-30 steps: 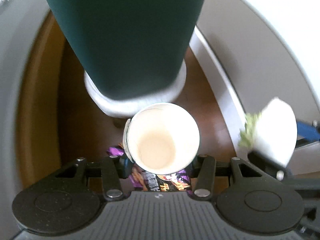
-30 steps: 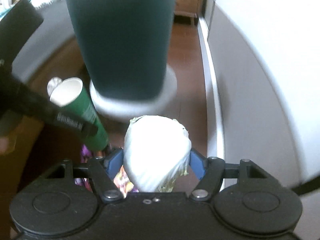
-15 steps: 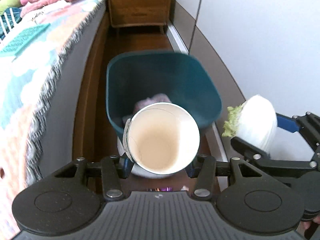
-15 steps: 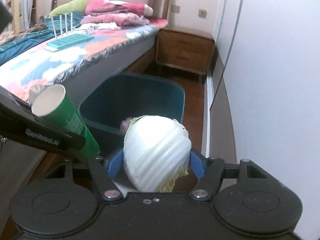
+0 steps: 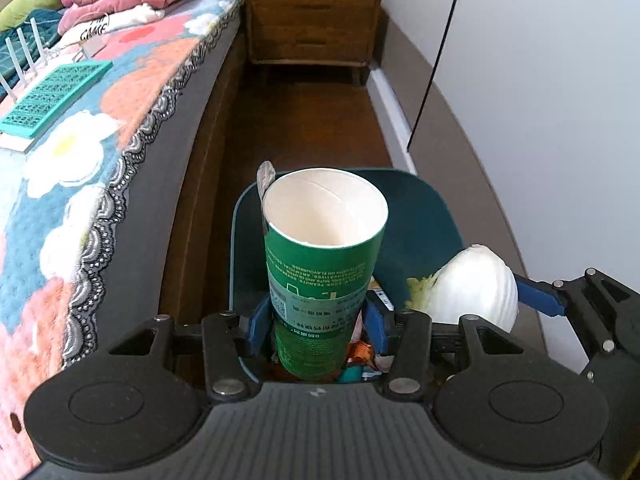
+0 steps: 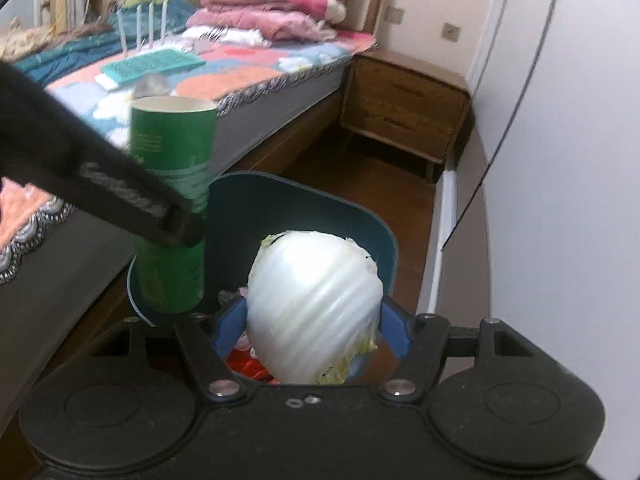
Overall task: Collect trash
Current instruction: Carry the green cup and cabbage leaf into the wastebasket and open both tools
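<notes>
bin (image 5: 420,216) contents mostly hidden (behind cup (image 5: 320,264))

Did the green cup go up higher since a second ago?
Yes. The green cup, gripped in the left tool, rose: the teal bin towered over it before, and now the cup looks down into the bin's open top.

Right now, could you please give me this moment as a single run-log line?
left gripper: shut on green cup | right gripper: shut on cabbage piece | both over teal bin | release: not yet
</notes>
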A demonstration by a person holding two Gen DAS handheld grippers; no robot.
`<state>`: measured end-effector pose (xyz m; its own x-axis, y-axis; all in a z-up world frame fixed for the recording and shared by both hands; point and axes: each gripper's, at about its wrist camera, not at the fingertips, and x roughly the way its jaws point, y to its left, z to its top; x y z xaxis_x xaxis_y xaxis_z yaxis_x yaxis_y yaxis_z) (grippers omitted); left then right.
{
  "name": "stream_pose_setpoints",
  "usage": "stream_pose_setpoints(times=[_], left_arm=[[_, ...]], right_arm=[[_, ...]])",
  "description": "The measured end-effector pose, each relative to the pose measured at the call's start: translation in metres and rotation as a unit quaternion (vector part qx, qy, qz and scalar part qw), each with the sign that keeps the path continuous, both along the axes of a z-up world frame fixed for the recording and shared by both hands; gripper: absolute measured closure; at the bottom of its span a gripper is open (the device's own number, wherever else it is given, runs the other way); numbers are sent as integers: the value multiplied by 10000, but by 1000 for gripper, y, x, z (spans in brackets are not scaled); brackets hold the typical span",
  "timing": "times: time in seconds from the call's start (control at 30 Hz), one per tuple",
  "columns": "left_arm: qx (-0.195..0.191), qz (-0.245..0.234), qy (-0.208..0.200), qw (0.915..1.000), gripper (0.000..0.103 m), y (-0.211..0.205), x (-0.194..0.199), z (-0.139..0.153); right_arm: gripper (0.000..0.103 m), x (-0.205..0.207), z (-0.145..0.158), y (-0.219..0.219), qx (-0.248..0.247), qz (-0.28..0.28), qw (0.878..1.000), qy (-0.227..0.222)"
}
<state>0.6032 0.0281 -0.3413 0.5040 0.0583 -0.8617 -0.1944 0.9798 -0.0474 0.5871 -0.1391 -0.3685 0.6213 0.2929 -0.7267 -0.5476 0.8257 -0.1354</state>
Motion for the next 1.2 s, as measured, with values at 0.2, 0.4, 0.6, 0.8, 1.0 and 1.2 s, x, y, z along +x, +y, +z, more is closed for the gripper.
stream_pose_setpoints(times=[0.2, 0.4, 0.6, 0.8, 1.0, 1.2], left_arm=[[265, -105, 310, 9991, 55, -10, 17, -28], [316, -55, 613, 9976, 55, -9, 25, -53], [311, -191, 829, 9959, 55, -13, 28, -73], [182, -198, 874, 9958, 55, -12, 27, -84], [212, -288, 706, 9969, 46, -15, 23, -83], [127, -371, 491, 9980, 43, -18, 16, -72]], right_arm=[[34, 11, -18, 16, -203, 142, 9995, 212], [34, 21, -31, 23, -412, 320, 9978, 415], [31, 25, -37, 29, -568, 433, 9964, 462], [27, 22, -46, 32, -633, 480, 9956, 490], [27, 18, -47, 33, -573, 535, 9959, 456], [19, 16, -39, 26, -322, 497, 9972, 462]])
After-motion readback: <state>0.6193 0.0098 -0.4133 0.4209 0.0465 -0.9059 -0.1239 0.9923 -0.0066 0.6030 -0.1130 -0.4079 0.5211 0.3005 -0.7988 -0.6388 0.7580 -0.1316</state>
